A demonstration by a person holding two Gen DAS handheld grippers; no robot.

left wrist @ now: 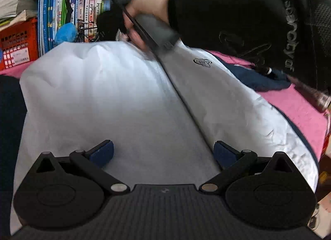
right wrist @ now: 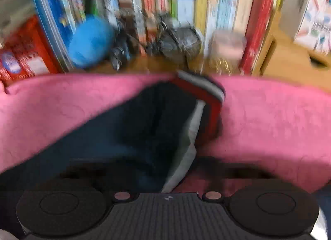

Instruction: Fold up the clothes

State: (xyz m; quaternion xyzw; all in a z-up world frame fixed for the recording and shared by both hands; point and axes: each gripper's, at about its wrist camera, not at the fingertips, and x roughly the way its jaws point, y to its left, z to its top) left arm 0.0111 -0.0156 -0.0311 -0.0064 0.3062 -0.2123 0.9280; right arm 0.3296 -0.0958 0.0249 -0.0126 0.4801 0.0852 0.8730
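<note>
Left gripper (left wrist: 163, 153): fingers (left wrist: 102, 153) apart over the white garment (left wrist: 128, 99), nothing between them. Garment spread on pink cover (left wrist: 293, 107), navy cloth (left wrist: 258, 78) at 2 o'clock. Right gripper: fingers hidden by blur, drawn together; navy garment with red-and-white trim (right wrist: 149, 120) at 12 o'clock on the pink. Beyond, bookshelf (right wrist: 186, 12), blue ball (right wrist: 89, 43), orange crate (left wrist: 16, 39). Black sleeve (left wrist: 238, 12) at 1 o'clock.

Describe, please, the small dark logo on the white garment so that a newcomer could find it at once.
Start at the pink cloth surface and find the large white garment spread over it. Follow the garment's long central seam up and look just right of it. The small dark swirled logo is the only printed mark on that plain white fabric.
</note>
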